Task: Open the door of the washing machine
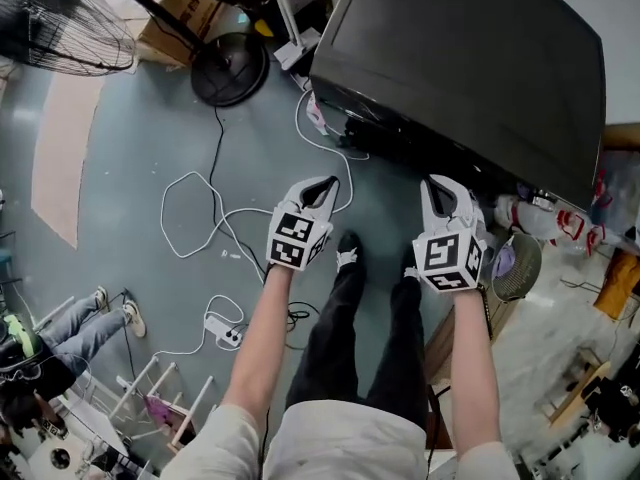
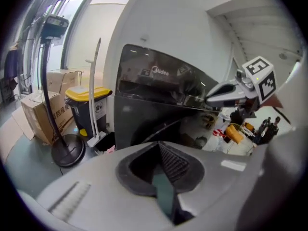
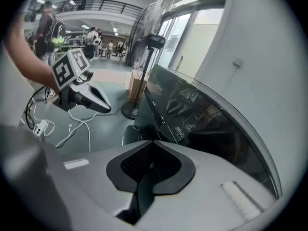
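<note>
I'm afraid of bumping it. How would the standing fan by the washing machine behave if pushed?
The standing fan has a big wire head on a thin pole, so probably top-heavy and apt to sway. Its broad round base looks weighty, likely resisting a nudge; a push up high might tip it.

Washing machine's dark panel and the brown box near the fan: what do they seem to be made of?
The washing machine panel: probably tinted glass or glossy plastic; it mirrors its surroundings. The brown box: likely cardboard, matte, with printed characters.

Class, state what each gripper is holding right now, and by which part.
Nothing is held: the left gripper and the right gripper both have shut, empty jaws.
</note>
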Motion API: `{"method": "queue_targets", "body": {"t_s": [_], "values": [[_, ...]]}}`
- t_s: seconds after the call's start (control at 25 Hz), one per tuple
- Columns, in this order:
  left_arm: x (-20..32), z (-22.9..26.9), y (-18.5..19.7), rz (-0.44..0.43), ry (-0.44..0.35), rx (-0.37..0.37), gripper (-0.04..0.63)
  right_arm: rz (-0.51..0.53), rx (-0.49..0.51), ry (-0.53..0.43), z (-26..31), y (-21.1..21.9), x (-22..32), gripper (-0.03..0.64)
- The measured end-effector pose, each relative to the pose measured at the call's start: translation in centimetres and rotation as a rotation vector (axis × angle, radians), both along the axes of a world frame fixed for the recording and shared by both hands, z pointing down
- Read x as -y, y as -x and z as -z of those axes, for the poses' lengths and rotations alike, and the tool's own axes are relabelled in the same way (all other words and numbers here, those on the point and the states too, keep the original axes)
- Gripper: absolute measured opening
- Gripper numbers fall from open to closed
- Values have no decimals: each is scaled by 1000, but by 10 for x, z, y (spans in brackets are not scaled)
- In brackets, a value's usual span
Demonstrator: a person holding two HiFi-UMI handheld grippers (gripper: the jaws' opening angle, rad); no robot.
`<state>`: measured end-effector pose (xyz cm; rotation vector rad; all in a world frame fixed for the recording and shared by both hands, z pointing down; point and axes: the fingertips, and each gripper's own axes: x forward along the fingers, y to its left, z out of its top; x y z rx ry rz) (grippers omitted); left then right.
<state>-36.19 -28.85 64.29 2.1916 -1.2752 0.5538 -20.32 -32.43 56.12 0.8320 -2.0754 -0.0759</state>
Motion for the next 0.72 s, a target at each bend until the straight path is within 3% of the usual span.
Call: {"method": "queue_targets", "body": {"t_s": [0.12, 0.2, 0.28, 0.4, 0.56, 0.72], "values": [[12, -14, -4, -72, -17, 42, 55, 50, -64, -10, -13, 3, 6, 5], [18, -23, -13, -131, -13, 31, 55, 70, -92, -3, -24, 5, 6, 9], [23, -31, -20, -187, -9, 15, 55, 79, -125, 6, -35, 7, 4, 46], [39, -38, -20, -230, -45, 50, 63, 77, -163, -16, -46, 10, 8, 75], [50, -48, -33, -337, -69, 111, 153, 135, -249, -45, -60, 9, 10, 144], [54, -60, -37, -406, -68, 176, 209, 160, -278, -60, -66, 10, 14, 160]]}}
